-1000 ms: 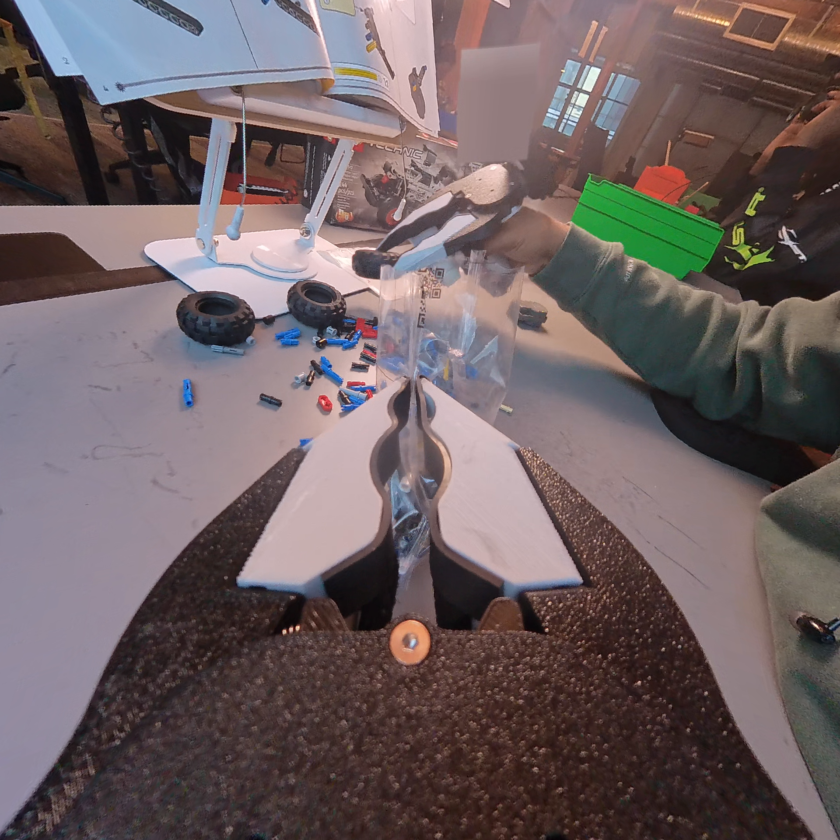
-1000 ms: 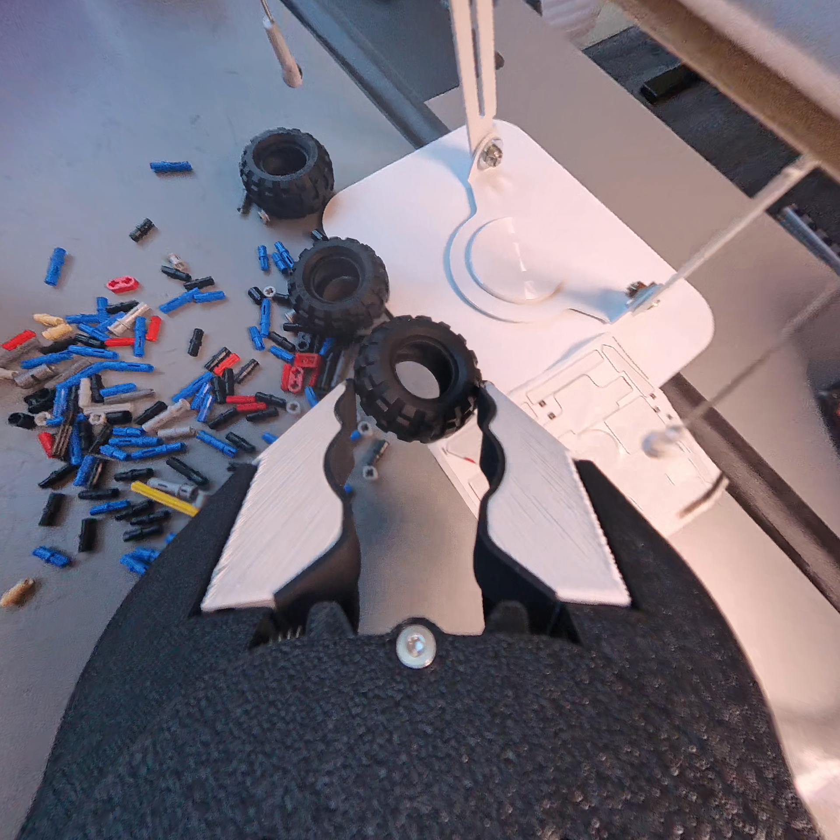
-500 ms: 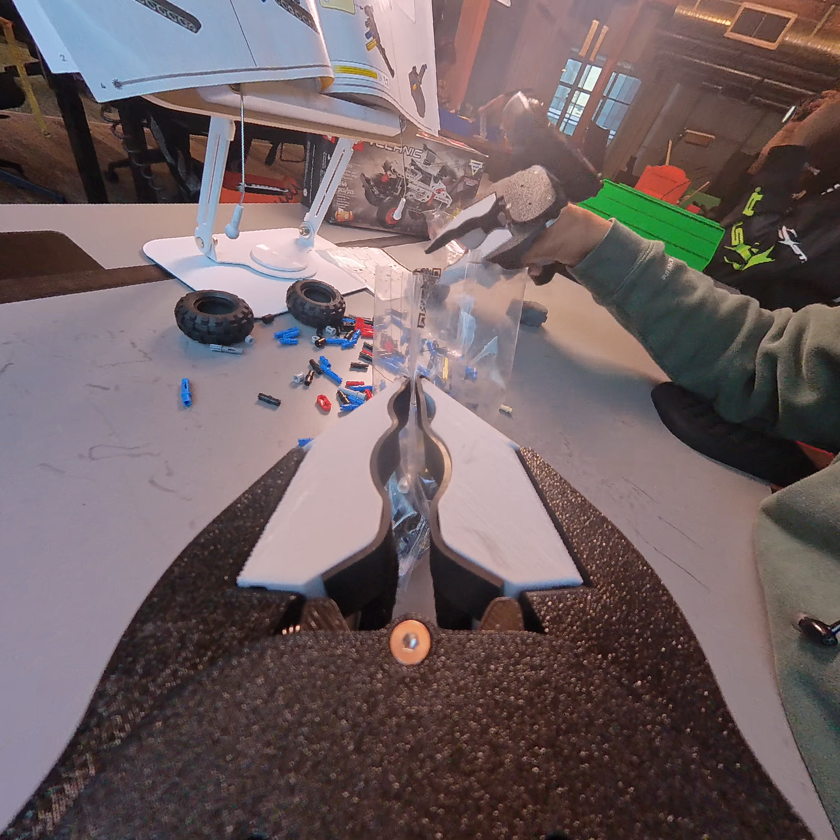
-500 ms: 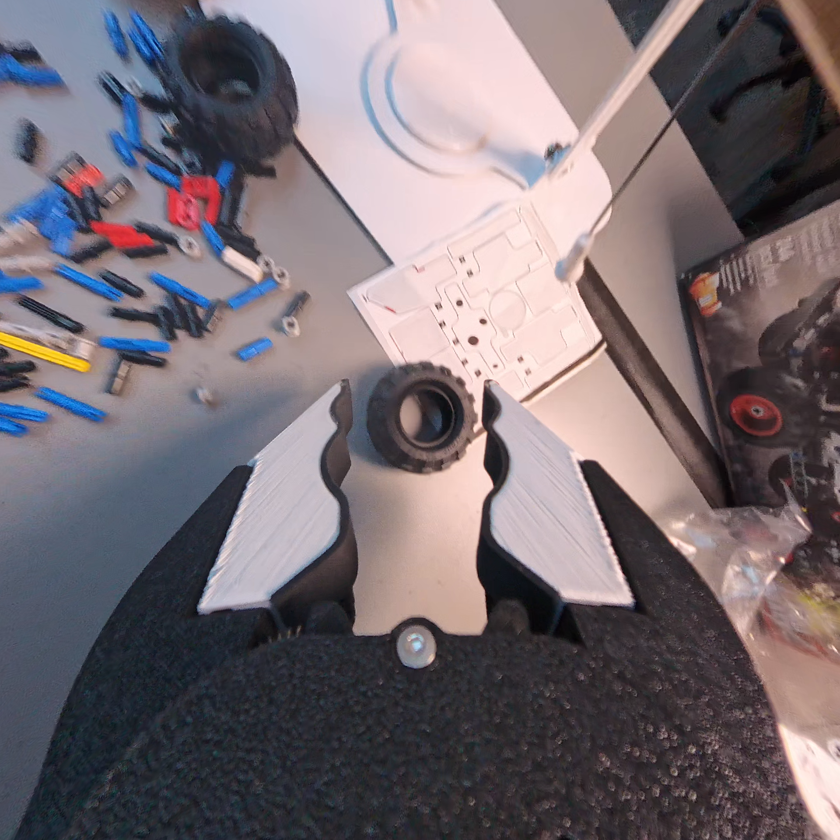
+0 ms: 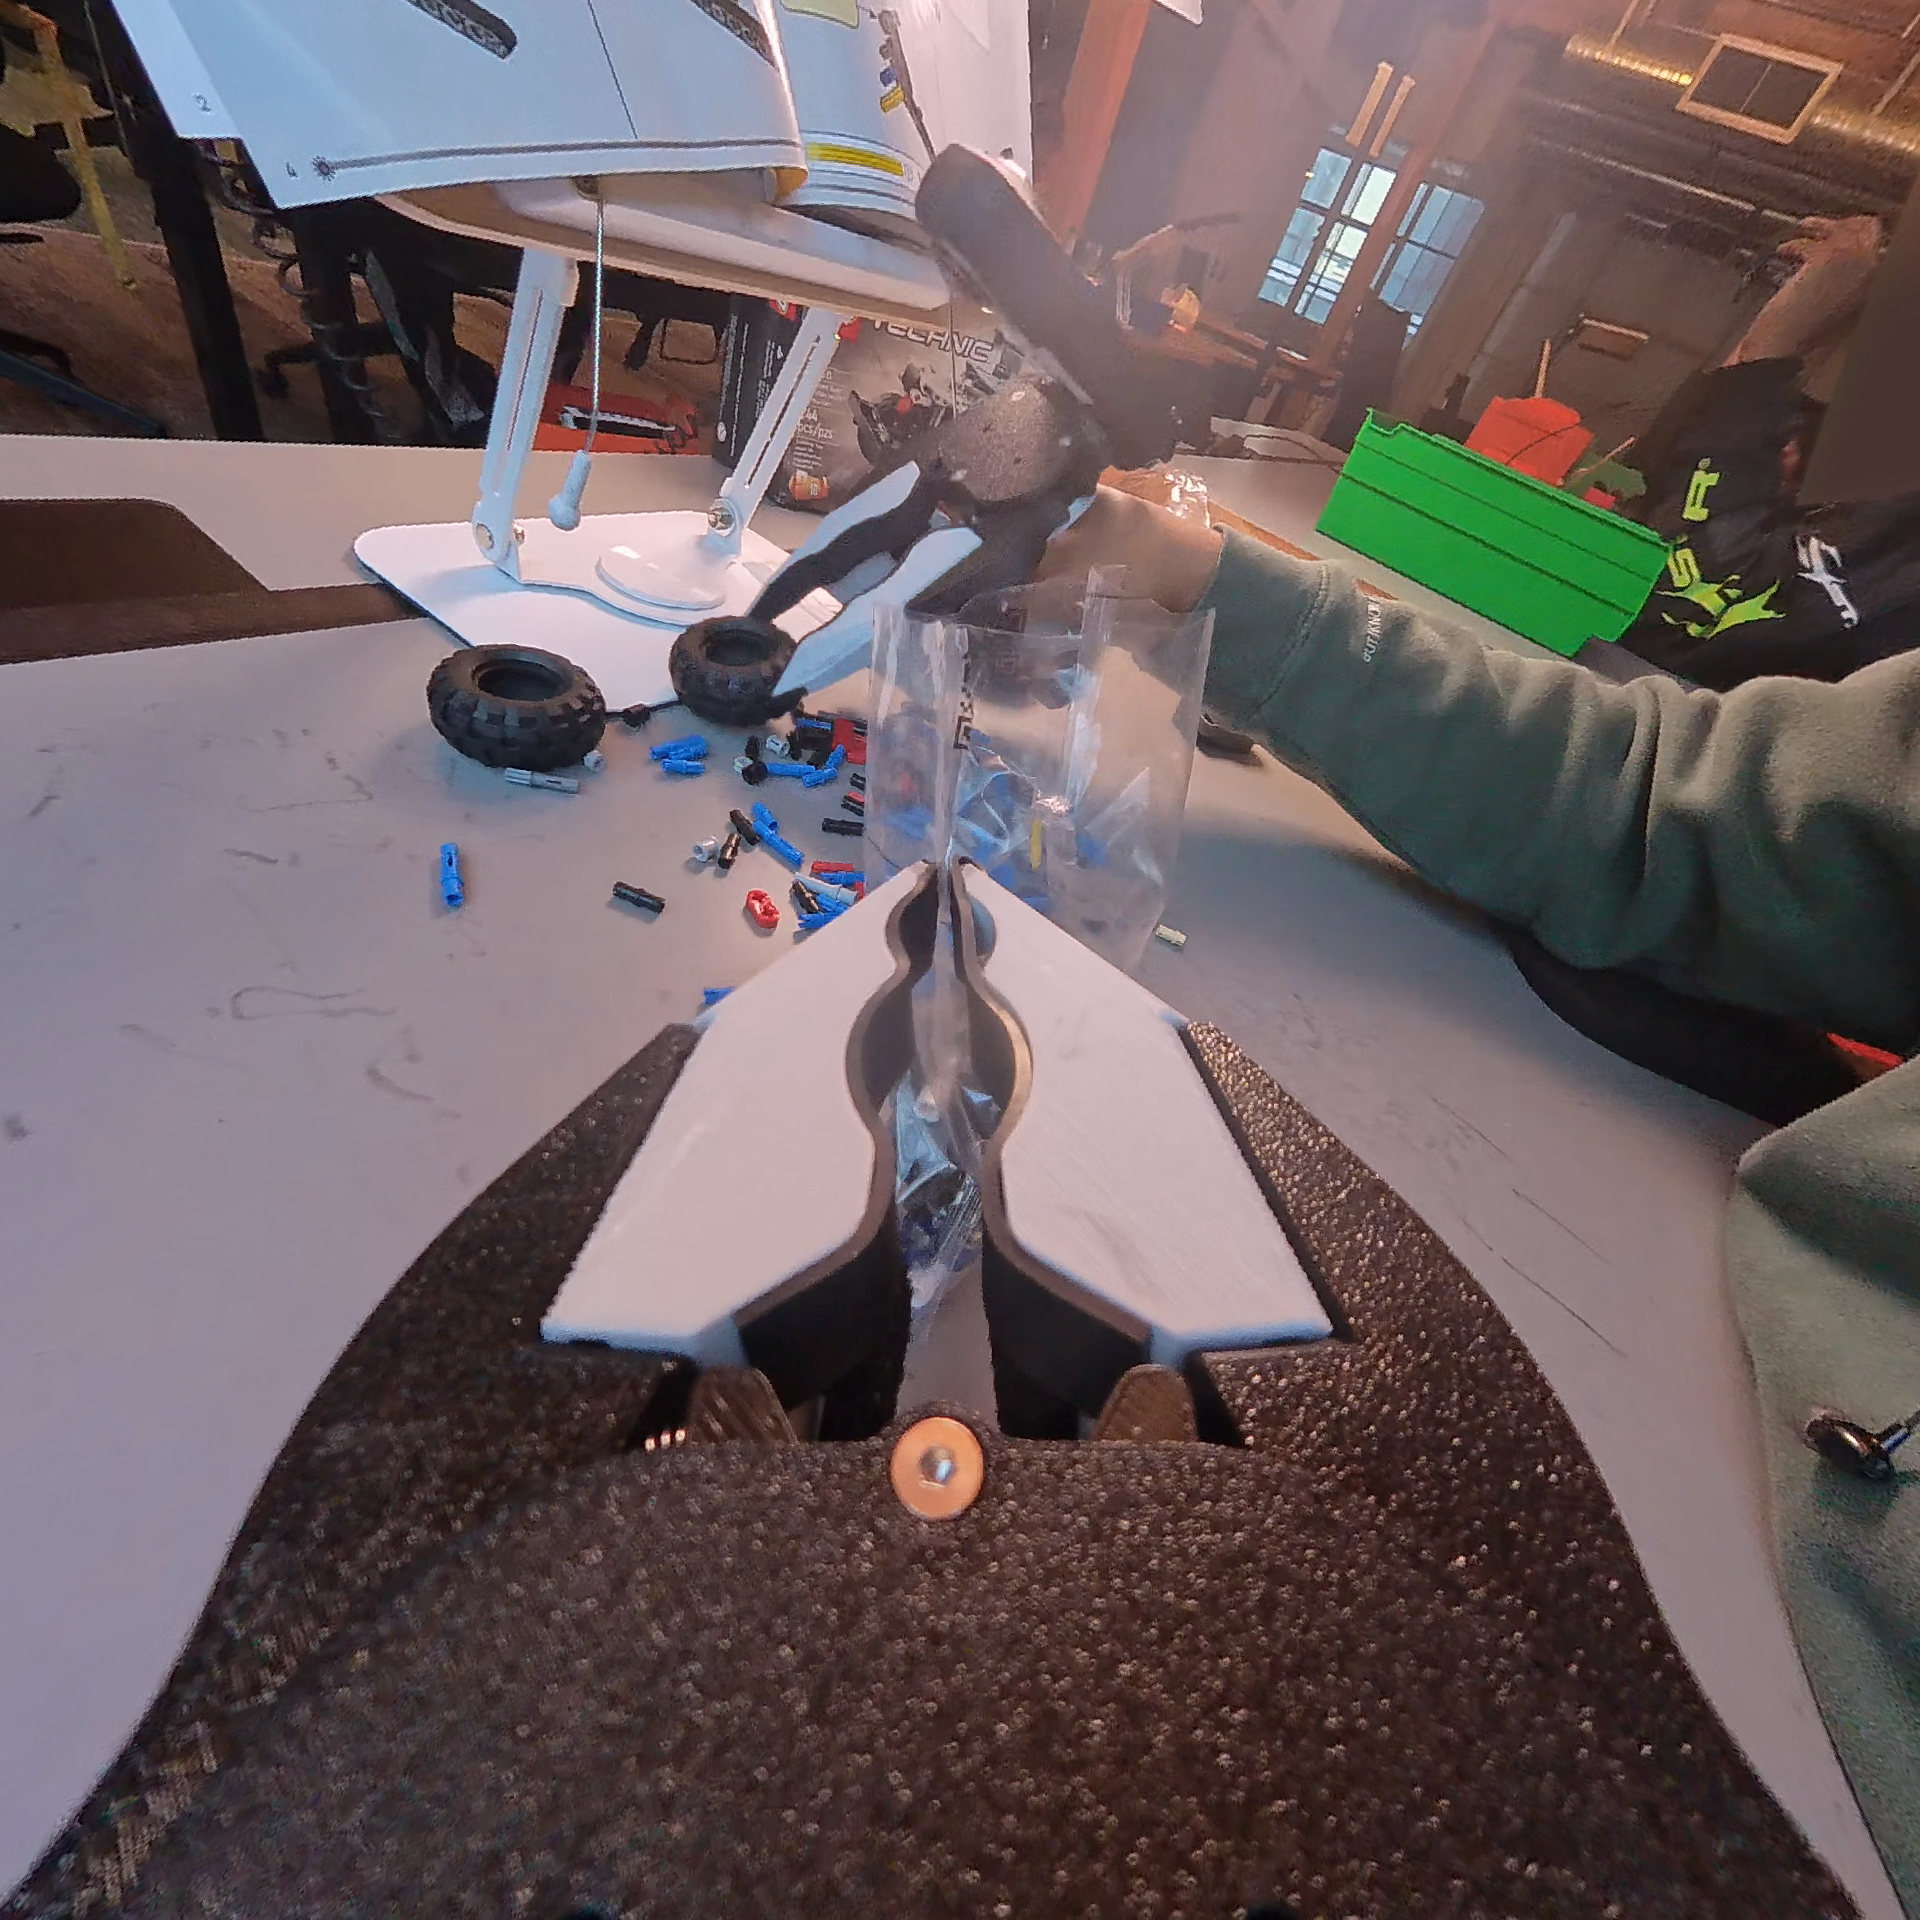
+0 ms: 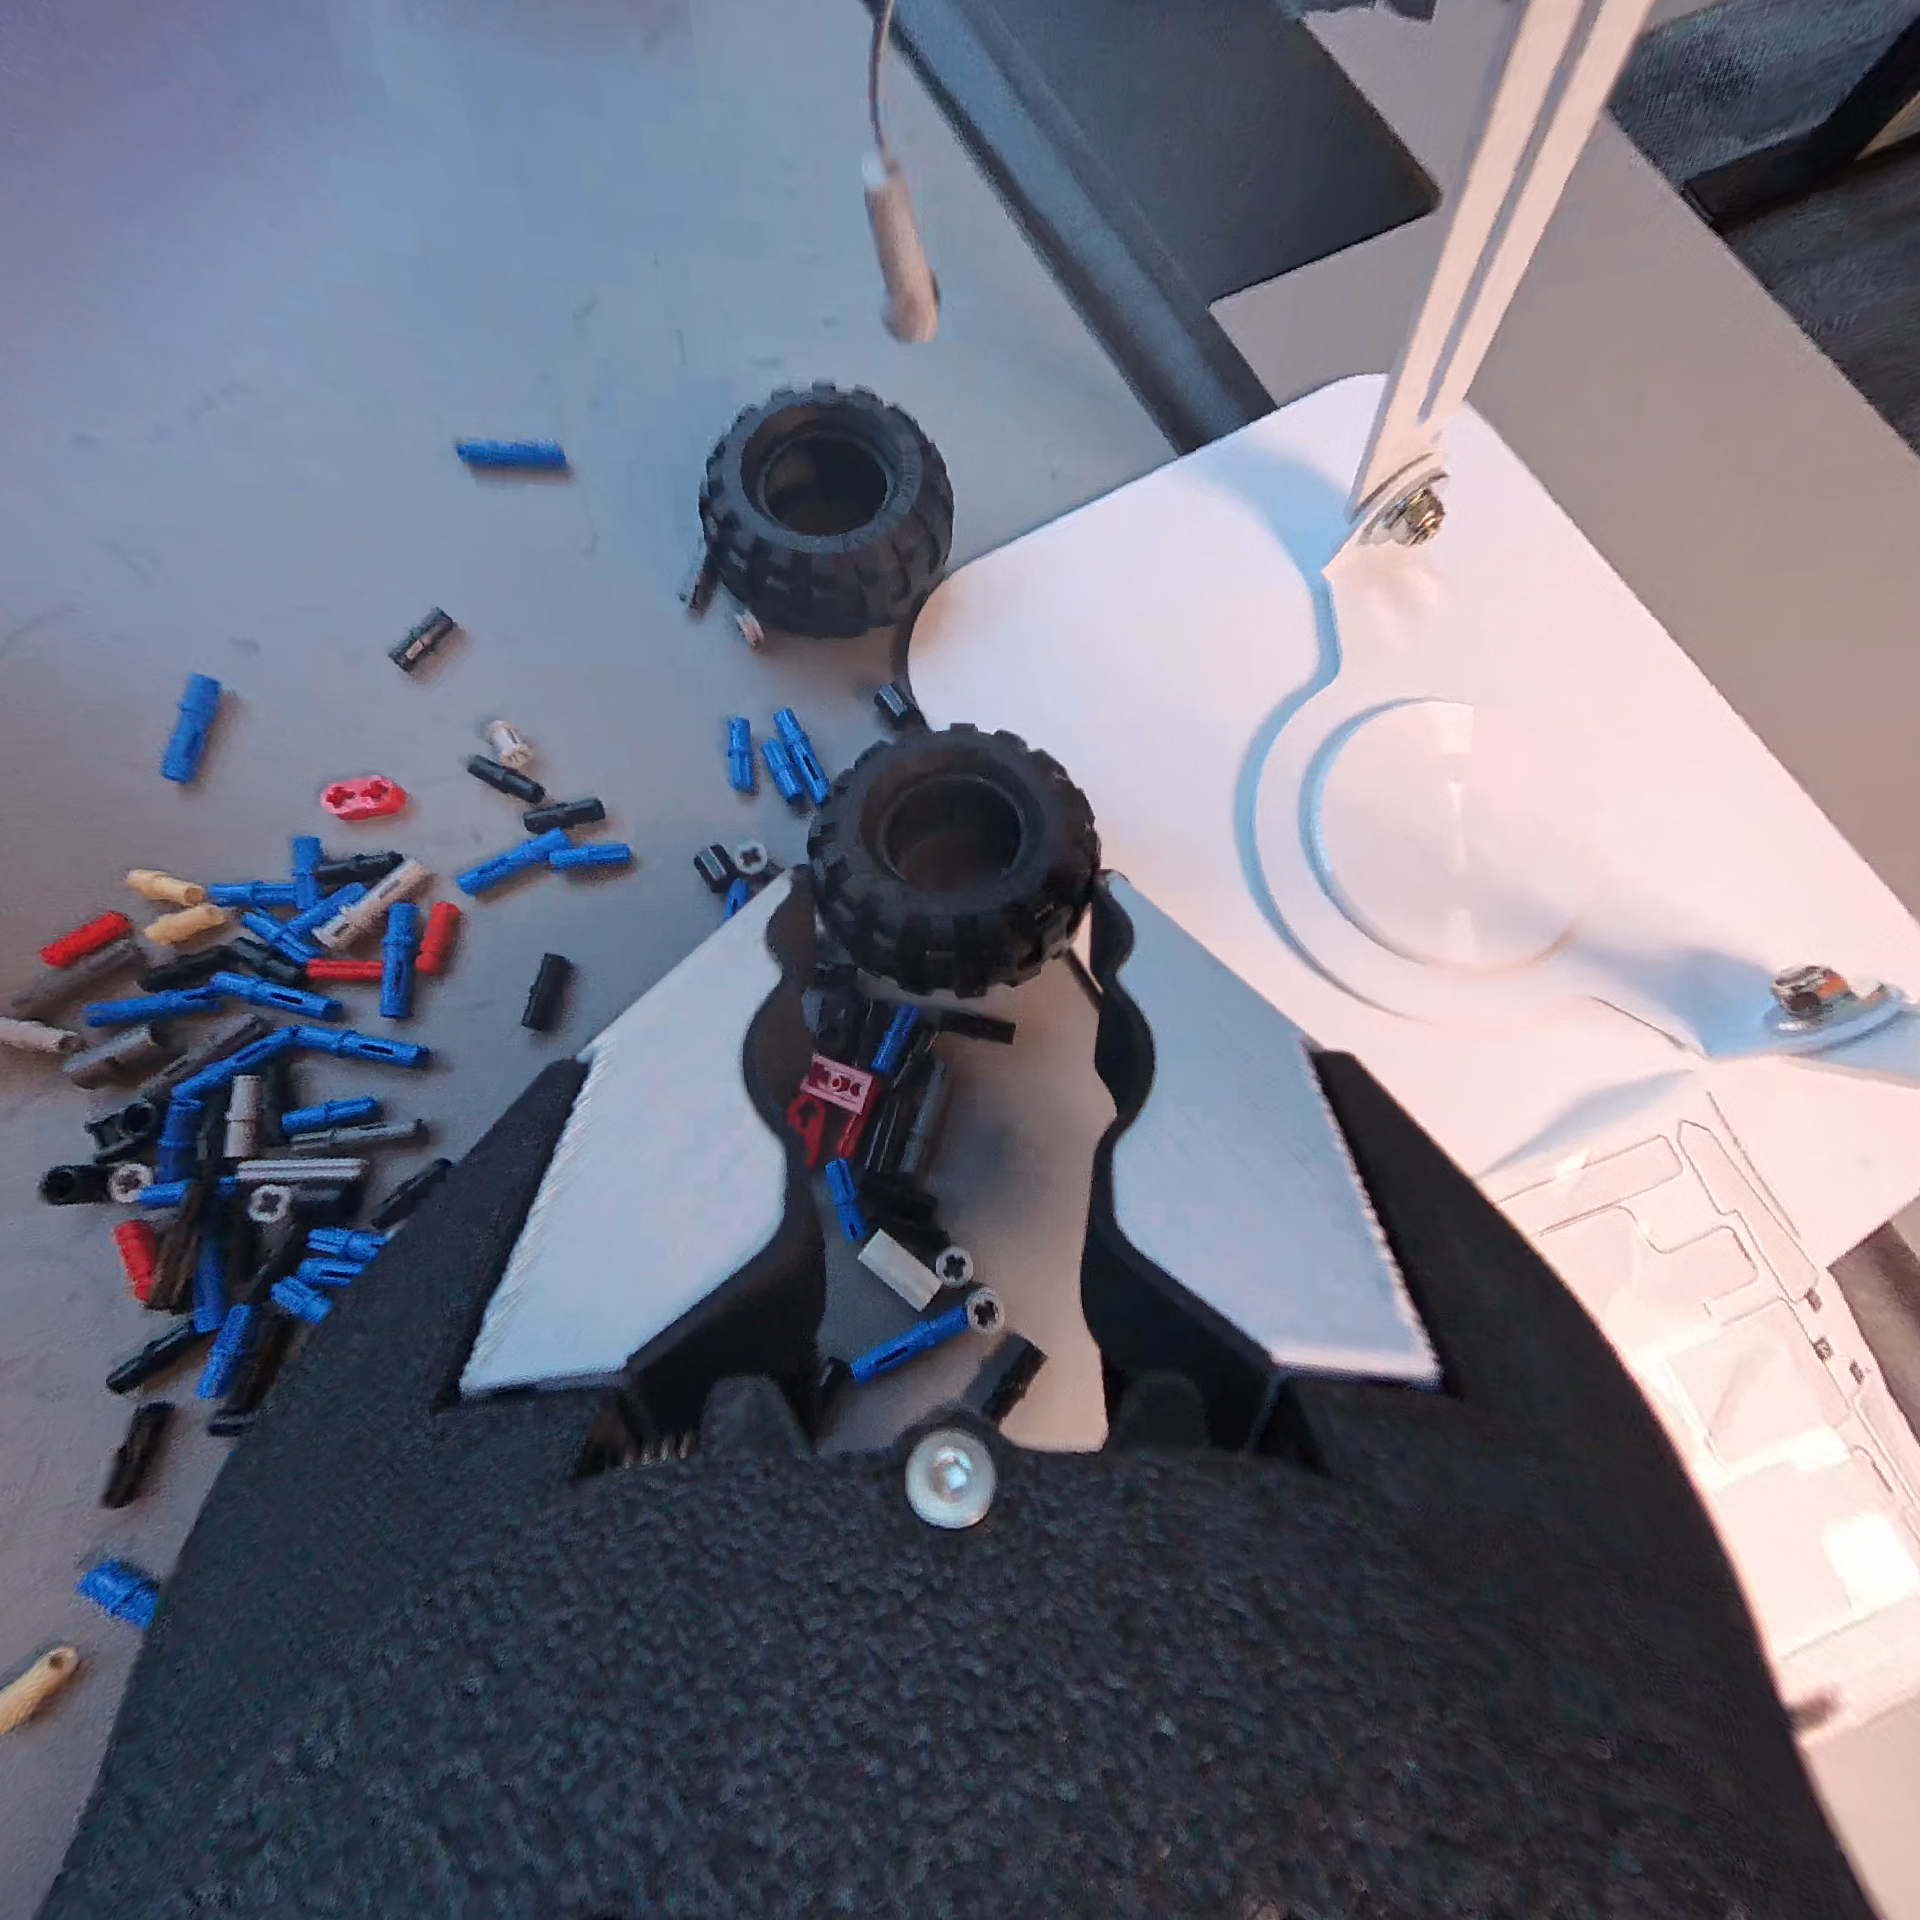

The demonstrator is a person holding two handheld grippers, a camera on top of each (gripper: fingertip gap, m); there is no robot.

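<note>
The left gripper (image 5: 948, 871) pinches a clear plastic bag of small pieces (image 5: 1023, 771). The right gripper (image 6: 951, 902), fingers spread, straddles a black knobby rubber tyre (image 6: 951, 857); squeezing squarely across the tread would likely prevent slipping.

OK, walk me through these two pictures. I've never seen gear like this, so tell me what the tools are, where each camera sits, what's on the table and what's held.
No robot here: a person holds a two-finger gripper in each hand, with a camera on each looking along its fingers.

Left wrist view: the left gripper is shut on a clear plastic bag of small parts. Farther off, a hand in a green sleeve holds the right gripper.

Right wrist view: the right gripper has its jaws open around a black tyre; whether it grips it I cannot tell.

On the grey table lie a second tyre, scattered blue, black and red pins, and the white base of a stand carrying an open booklet.
</note>
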